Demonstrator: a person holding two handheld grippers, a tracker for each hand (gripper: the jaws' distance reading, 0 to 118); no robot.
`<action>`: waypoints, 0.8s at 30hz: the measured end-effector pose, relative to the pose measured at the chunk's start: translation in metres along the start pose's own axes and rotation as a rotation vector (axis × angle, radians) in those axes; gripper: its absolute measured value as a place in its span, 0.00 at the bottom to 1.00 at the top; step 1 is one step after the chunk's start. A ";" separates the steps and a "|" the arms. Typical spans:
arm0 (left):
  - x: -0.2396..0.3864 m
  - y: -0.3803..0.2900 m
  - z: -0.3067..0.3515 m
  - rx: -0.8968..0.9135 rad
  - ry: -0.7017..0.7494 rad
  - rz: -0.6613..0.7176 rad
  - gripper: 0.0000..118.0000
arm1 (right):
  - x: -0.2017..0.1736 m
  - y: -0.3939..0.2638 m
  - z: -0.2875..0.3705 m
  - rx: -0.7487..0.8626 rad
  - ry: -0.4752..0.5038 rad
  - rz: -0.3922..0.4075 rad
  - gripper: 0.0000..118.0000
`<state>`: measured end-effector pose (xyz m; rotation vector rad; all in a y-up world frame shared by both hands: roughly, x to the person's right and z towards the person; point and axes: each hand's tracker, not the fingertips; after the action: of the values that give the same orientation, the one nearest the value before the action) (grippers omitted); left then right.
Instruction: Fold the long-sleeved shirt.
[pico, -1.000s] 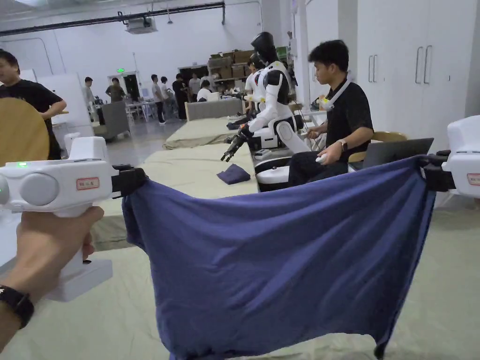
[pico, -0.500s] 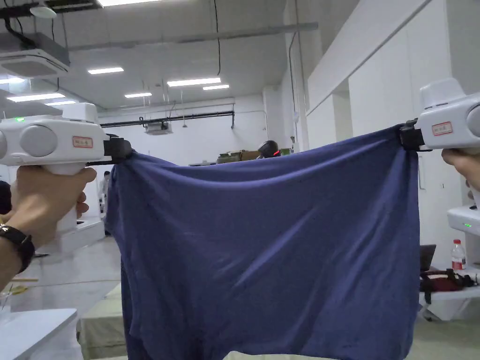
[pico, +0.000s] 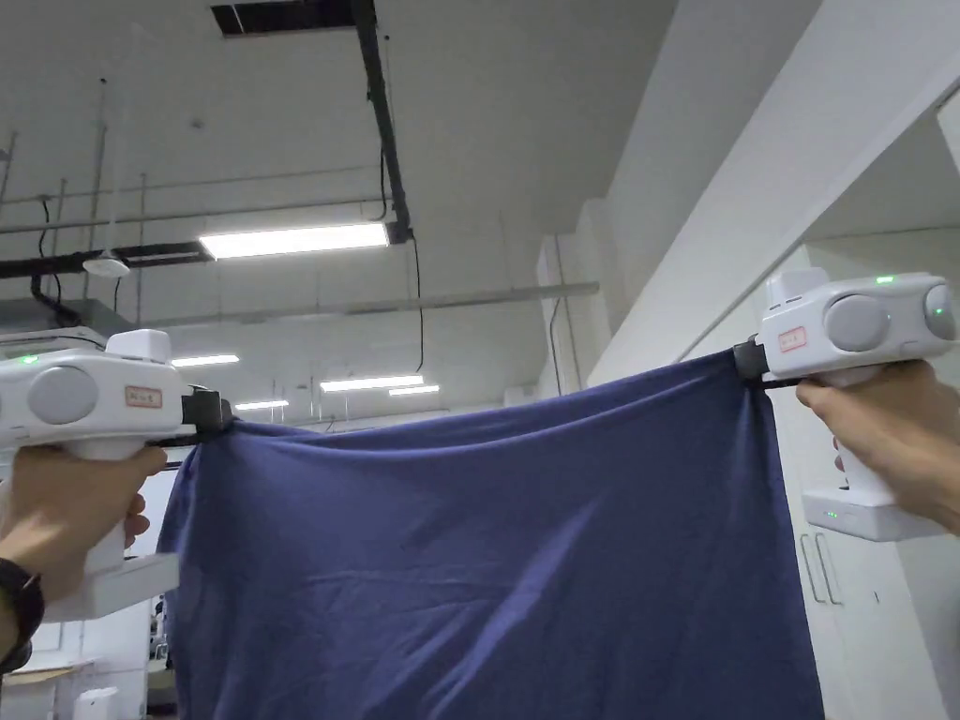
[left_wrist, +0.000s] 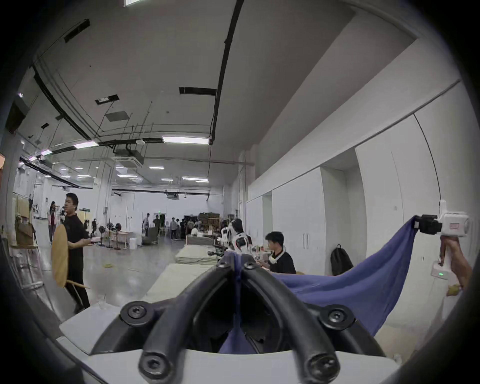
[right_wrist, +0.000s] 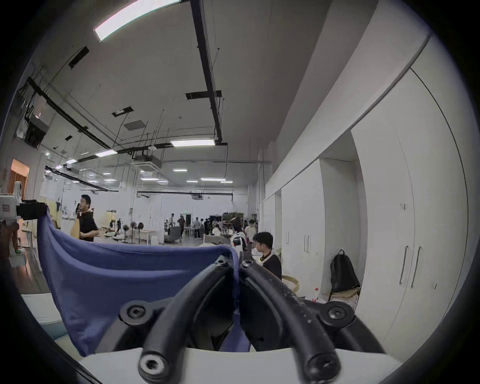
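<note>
A dark blue long-sleeved shirt (pico: 487, 562) hangs spread in the air between my two grippers, its top edge sagging a little in the middle. My left gripper (pico: 225, 424) is shut on the shirt's upper left corner, and blue cloth runs between its black jaws in the left gripper view (left_wrist: 237, 265). My right gripper (pico: 745, 361) is shut on the upper right corner, slightly higher than the left, with the shirt (right_wrist: 130, 275) pinched in its own view (right_wrist: 237, 259). The shirt's lower part runs out of the head view's bottom edge.
Beige-covered tables (left_wrist: 193, 254) stretch away below. A seated person (left_wrist: 279, 256) works beside a white humanoid robot (left_wrist: 237, 237) at the right. A standing person (left_wrist: 74, 244) holds a round wooden board at the left. White cabinets (right_wrist: 389, 233) line the right wall.
Both grippers have lifted the shirt well up off the table. The head camera has tilted up toward the ceiling, so the tables and people have dropped out of its view.
</note>
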<state>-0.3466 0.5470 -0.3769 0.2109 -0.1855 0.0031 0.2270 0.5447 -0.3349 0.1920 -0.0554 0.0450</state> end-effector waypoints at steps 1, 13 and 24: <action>-0.001 0.000 -0.002 -0.005 -0.005 0.004 0.02 | 0.001 0.002 0.001 0.005 -0.002 0.001 0.04; -0.012 -0.021 -0.022 -0.017 0.005 0.042 0.02 | -0.008 -0.001 -0.012 0.000 -0.011 0.037 0.04; -0.029 -0.046 -0.071 -0.022 0.046 0.005 0.02 | -0.025 -0.018 -0.075 -0.002 -0.021 0.079 0.04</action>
<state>-0.3607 0.5176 -0.4596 0.1887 -0.1397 0.0109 0.2066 0.5407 -0.4134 0.1882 -0.0838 0.1216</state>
